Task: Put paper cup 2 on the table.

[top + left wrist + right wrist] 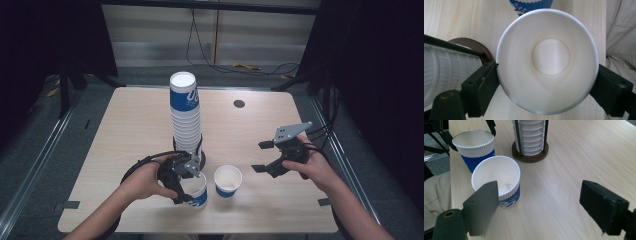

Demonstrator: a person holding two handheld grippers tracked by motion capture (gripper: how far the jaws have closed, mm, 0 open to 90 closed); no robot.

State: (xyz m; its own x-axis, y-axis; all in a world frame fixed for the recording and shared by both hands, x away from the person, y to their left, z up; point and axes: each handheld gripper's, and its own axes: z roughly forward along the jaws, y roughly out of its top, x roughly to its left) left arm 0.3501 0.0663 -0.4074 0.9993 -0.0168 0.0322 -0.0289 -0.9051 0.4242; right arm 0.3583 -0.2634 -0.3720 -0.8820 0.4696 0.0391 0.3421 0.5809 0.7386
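Second paper cup [228,181] upright on wooden table [140,125]; tall cup stack [185,112] in holder behind.

Light wooden table [130,125], grey floor [150,75], dark curtains [380,75], black cables [210,62]

Left tongs [192,186] seem clamped low, while right tongs [262,156] hover with jaws wide apart.

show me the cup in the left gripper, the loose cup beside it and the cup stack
held cup [550,56] left gripper view, inside bottom
loose cup [228,178] high view, inside wall
cup stack [185,120] high view, ribbed side
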